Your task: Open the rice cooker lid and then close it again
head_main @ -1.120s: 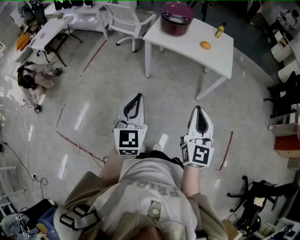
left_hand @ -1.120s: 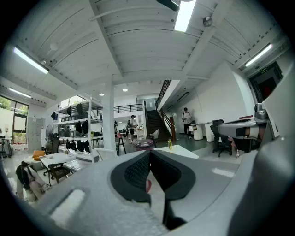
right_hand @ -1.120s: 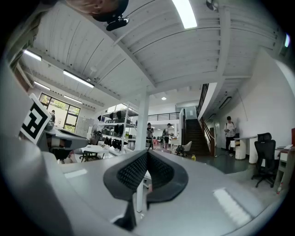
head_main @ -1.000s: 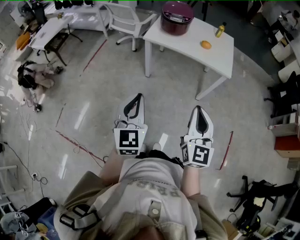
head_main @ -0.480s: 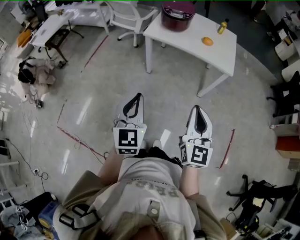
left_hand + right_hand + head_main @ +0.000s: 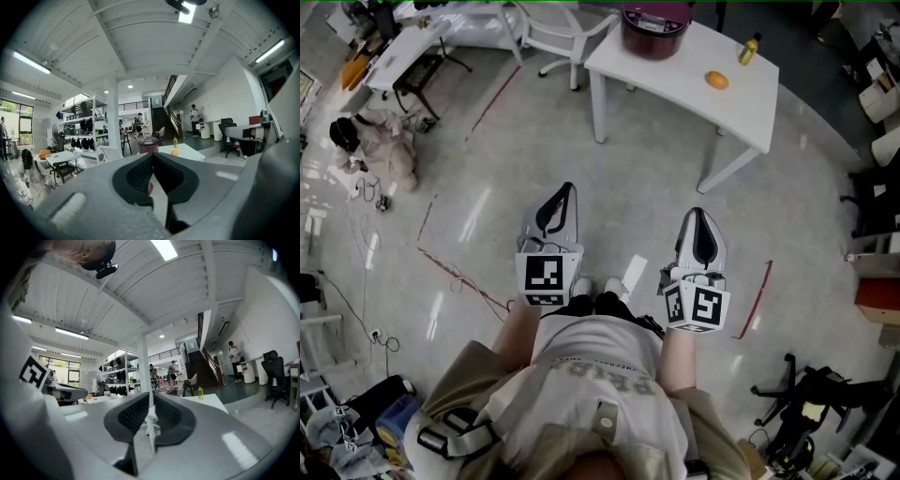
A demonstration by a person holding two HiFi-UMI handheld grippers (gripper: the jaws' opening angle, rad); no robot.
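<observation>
Head view, left gripper (image 6: 565, 195), right gripper (image 6: 697, 220), jaws together (empty), rice cooker (image 6: 654, 25) now nearer top edge.

Table (image 6: 675, 82): rice cooker (image 6: 654, 26) at its far left corner; orange (image 6: 717, 81) mid-surface; bottle (image 6: 747, 49) behind the orange, near the far edge. Chair (image 6: 555, 30) left of table. Left gripper (image 6: 566, 189) and right gripper (image 6: 697, 215) side by side, well before it.

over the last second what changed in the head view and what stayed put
The table and its rice cooker slid toward the top edge, the cooker now partly cut off. The left gripper drifted slightly left. Nothing was grasped or released. The right gripper kept its place; both stay shut and empty, cooker closed, orange and bottle in place.
</observation>
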